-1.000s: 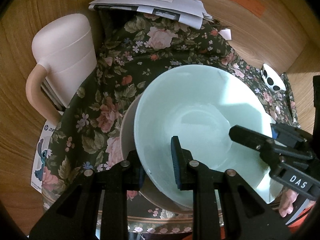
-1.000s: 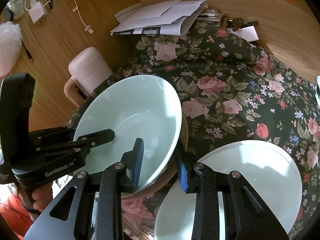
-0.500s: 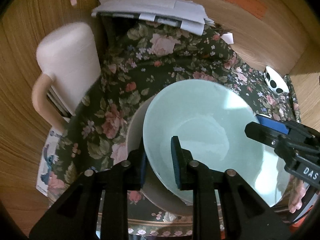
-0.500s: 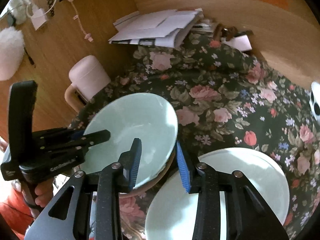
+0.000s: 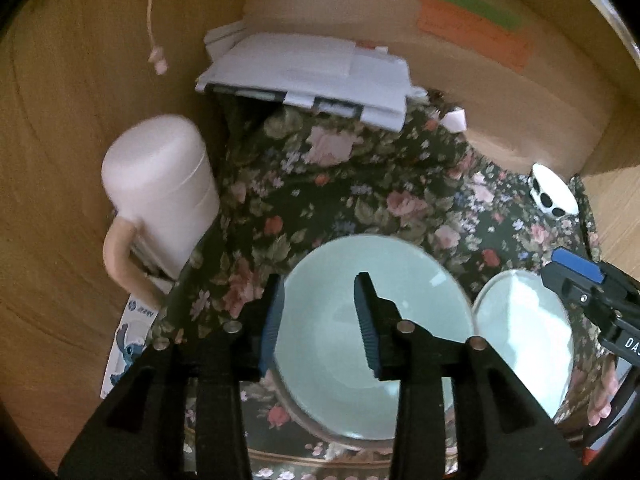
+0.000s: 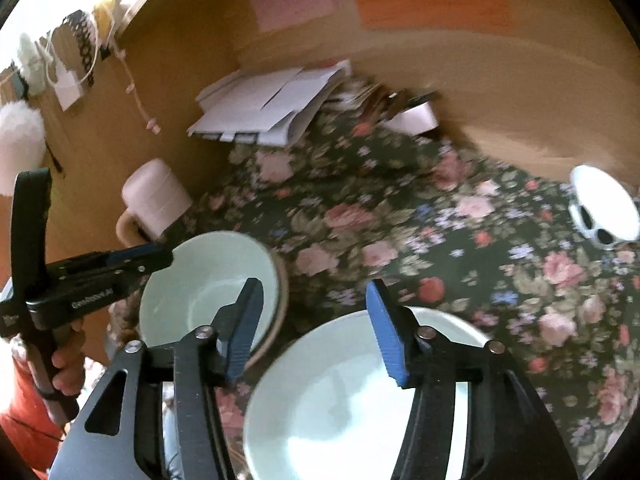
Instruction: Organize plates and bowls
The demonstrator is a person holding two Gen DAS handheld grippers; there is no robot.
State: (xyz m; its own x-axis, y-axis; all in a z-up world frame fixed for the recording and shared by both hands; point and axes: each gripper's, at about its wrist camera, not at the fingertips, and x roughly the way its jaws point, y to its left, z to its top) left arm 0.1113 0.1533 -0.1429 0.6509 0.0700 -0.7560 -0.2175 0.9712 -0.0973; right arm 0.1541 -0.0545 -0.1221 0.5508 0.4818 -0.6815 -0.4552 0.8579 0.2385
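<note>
Jaws apart: left gripper (image 5: 320,320), right gripper (image 6: 316,328) above mint bowl (image 5: 384,304).

left tool (image 5: 320,316) fingers spread apart, nothing between the blue pads, pointing forward and down. right tool (image 6: 316,328) also spread wide, gripping nothing. left tool seen from right wrist cam at lower left, person's hand (image 6: 66,364) wrapped round its handle

Wooden walls (image 6: 192,60) with pink, green, orange paper strips (image 6: 432,8). Surface under dark floral cloth (image 5: 360,192). Paper stack (image 5: 308,76) at back, pink jug (image 5: 160,196) left. Bright light top-left.
</note>
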